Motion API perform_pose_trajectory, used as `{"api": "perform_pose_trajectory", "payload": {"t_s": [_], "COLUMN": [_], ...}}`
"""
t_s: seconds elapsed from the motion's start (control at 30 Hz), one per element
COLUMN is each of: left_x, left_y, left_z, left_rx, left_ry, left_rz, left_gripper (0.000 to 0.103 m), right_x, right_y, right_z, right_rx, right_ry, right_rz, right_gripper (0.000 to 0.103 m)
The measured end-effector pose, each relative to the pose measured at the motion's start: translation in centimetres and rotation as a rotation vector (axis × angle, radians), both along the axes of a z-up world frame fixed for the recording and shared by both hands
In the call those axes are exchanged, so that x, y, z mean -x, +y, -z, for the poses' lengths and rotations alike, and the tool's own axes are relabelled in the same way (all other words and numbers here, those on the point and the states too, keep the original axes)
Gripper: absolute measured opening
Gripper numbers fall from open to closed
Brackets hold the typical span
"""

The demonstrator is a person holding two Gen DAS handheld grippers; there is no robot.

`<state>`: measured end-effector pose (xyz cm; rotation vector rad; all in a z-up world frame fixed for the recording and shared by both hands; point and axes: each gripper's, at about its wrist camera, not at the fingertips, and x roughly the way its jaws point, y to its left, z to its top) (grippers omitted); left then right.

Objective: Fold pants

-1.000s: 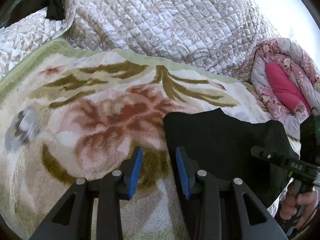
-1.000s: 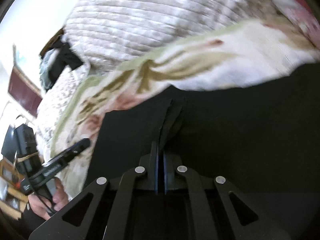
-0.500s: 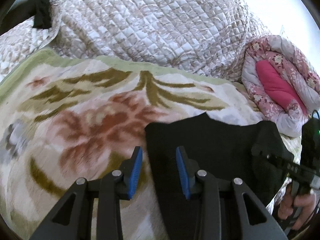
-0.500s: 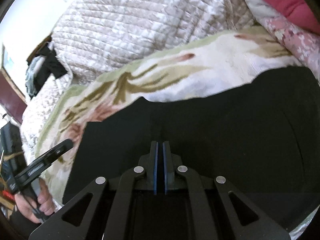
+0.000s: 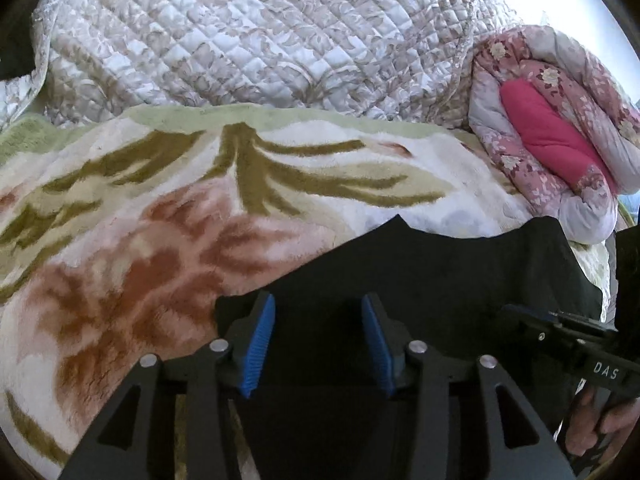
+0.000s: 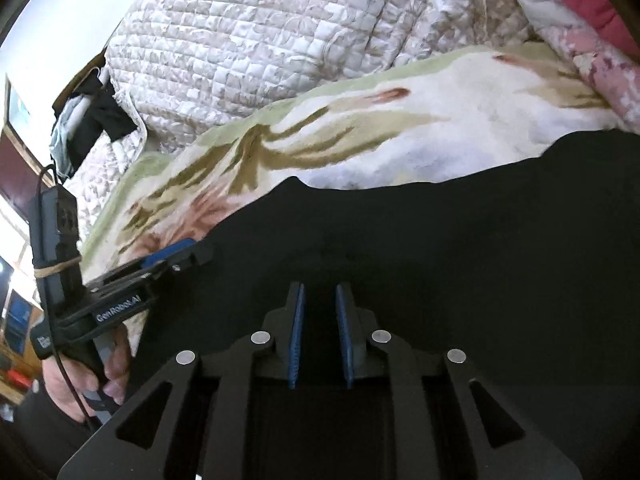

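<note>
One pair of black pants lies folded on one floral fleece blanket, in front of one quilted cover and one pink rolled quilt. Two grippers hang over the pants. The left gripper stands half apart and the right gripper narrowly apart, both opening, with pants beneath their blue pads and nothing pinched.
</note>
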<state>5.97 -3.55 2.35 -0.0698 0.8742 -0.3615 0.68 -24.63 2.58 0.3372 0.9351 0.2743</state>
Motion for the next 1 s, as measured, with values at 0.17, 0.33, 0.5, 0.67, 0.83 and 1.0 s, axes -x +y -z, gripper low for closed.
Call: {"api": "perform_pose_trajectory", "payload": {"t_s": [0.17, 0.33, 0.5, 0.67, 0.83, 1.0], "left_x": [3.6, 9.0, 12.9, 13.4, 13.4, 13.4], "left_y": [1.1, 0.4, 0.4, 0.4, 0.2, 0.3], "left_z": [-0.4, -0.4, -0.3, -0.3, -0.3, -0.4], "left_rx": [0.033, -0.004, 0.016, 0.026, 0.024, 0.025], "left_ry": [0.019, -0.002, 0.004, 0.003, 0.001, 0.003], "left_rz": [0.004, 0.035, 0.04, 0.04, 0.038, 0.038], "left_gripper": [0.048, 0.048, 0.048, 0.048, 0.048, 0.048], "right_x": [2.0, 4.7, 6.7, 7.2, 7.2, 7.8], "right_y": [-0.2, 0.2, 0.4, 0.9, 0.8, 0.6], "right_z": [0.0, -0.2, 0.0, 0.1, 0.3, 0.2], "right_rx": [-0.01, 0.001, -0.025, -0.007, -0.084, -0.07], "right_ry": [0.007, 0.005, 0.022, 0.035, 0.051, 0.041], "right_rz": [-0.024, -0.058, -0.066, -0.085, -0.085, -0.058], "right_gripper": [0.029, 0.037, 0.038, 0.038, 0.015, 0.005]}}
